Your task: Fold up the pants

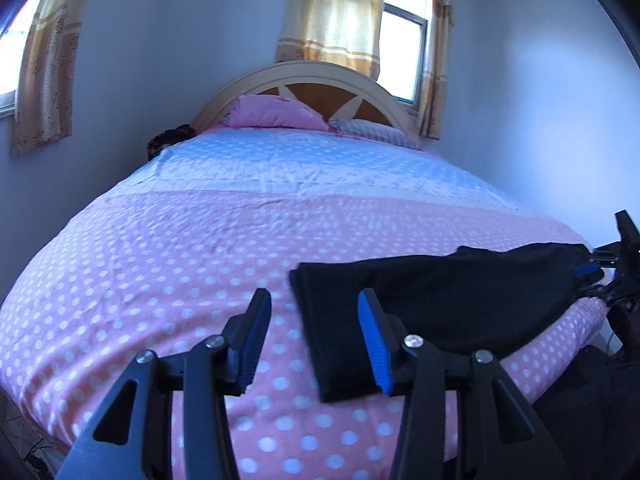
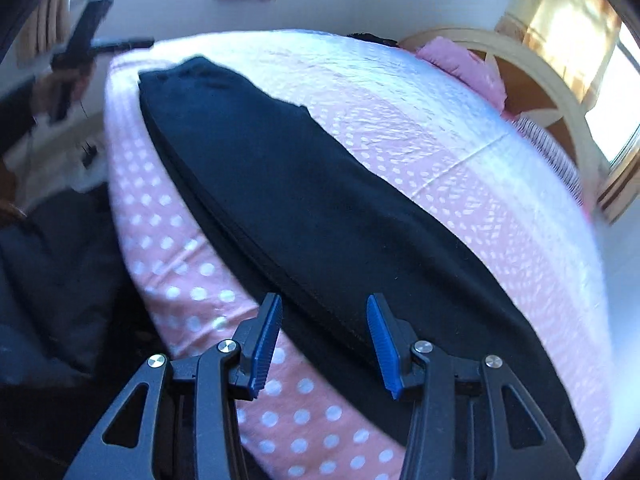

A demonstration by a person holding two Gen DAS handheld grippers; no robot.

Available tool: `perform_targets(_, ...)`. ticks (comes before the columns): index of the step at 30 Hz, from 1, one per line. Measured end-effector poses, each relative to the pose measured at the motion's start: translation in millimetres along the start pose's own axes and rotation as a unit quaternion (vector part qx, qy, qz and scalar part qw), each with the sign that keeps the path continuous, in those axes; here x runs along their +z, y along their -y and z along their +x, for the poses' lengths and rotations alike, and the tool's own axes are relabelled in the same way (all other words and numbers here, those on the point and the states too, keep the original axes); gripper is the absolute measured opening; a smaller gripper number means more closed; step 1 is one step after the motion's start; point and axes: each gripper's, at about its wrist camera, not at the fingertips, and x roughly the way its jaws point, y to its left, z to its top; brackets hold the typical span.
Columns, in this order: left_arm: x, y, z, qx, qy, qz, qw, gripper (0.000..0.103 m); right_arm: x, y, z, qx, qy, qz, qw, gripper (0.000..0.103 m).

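Black pants [image 2: 320, 208] lie flat on dotted bedspread [image 1: 160, 260].

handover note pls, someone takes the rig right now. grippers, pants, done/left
Left gripper: open, empty, over one end of the pants.
Right gripper: open, empty, over the other end.
Pants: black, laid lengthwise as a long strip along the near edge of the bed.
Done: legs appear stacked one on the other.
Left: fold the strip across its length, likely end to end.

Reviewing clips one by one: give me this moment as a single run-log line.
stage: pants folded lengthwise | black pants: flat on bed near edge | left gripper: open, at one end | right gripper: open, at other end
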Motion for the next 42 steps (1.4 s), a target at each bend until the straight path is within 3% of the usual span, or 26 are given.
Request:
perform_targets(1, -0.2, 4.0, 2.1, 0.002, -0.002, 0.005, 1.0000, 0.058, -0.4, -1.0, 3.9, -0.004, -0.004, -0.003, 1.000, 0.046)
perform_targets(3, -1.6, 11.1, 9.6, 0.002, -0.009, 0.007, 0.9999, 0.059, -0.5, -0.8, 6.9, -0.004, -0.002, -0.001, 1.000, 0.044)
perform_targets(5, -4.2, 15.5, 17.7, 0.001, -0.016, 0.005, 0.9999, 0.059, 1.2, 0.6, 9.7, -0.002, 0.001, 0.005, 1.000, 0.021)
perform_targets(10, -11.4, 22.9, 34.7, 0.001, -0.037, 0.004, 0.9993, 0.059, 0.4, -1.0, 10.7, 0.000, 0.007, 0.005, 1.000, 0.004)
perform_targets(16, -12.5, 24.5, 33.6, -0.004, -0.040, 0.002, 0.9992, 0.059, -4.3, -9.9, 8.1, 0.006, 0.005, -0.011, 1.000, 0.005)
perform_targets(18, -12.4, 25.4, 33.3, -0.004, -0.042, 0.005, 0.9991, 0.059, -1.8, -13.8, 6.7, -0.009, 0.015, -0.017, 1.000, 0.021)
perform_targets(19, -12.4, 25.3, 33.4, -0.004, -0.043, 0.006, 0.9990, 0.062, 0.0, -14.2, 7.5, -0.007, 0.016, -0.016, 1.000, 0.040)
perform_targets(20, -12.9, 25.2, 33.9, -0.004, -0.043, 0.005, 0.9990, 0.063, 0.8, -14.4, 8.0, -0.005, 0.017, -0.015, 1.000, 0.043)
perform_targets(25, -17.1, 26.6, 38.1, -0.004, -0.050, 0.002, 0.9987, 0.063, 9.3, -20.1, 22.9, -0.037, 0.011, -0.032, 0.999, 0.041)
perform_targets(27, -18.6, 26.5, 39.5, -0.004, -0.052, 0.000, 0.9986, 0.063, 12.2, -23.4, 27.7, -0.040, 0.012, -0.037, 0.998, 0.022)
perform_targets(28, -18.9, 26.8, 39.8, -0.004, -0.053, -0.001, 0.9986, 0.063, 13.4, -24.9, 29.4, -0.036, 0.009, -0.039, 0.999, 0.006)
perform_targets(29, -18.8, 26.4, 39.0, -0.005, -0.052, -0.002, 0.9986, 0.063, 13.6, -26.3, 27.8, -0.033, 0.008, -0.042, 0.999, 0.004)
perform_targets(34, -14.0, 23.1, 32.0, -0.007, -0.040, -0.008, 0.9991, 0.063, 6.7, -31.4, 6.0, -0.025, 0.013, -0.053, 0.998, 0.003)
perform_targets(42, -8.8, 33.6, 29.1, -0.015, -0.036, 0.007, 0.9992, 0.064, -2.2, -39.5, 20.4, -0.017, -0.010, -0.061, 0.998, 0.003)
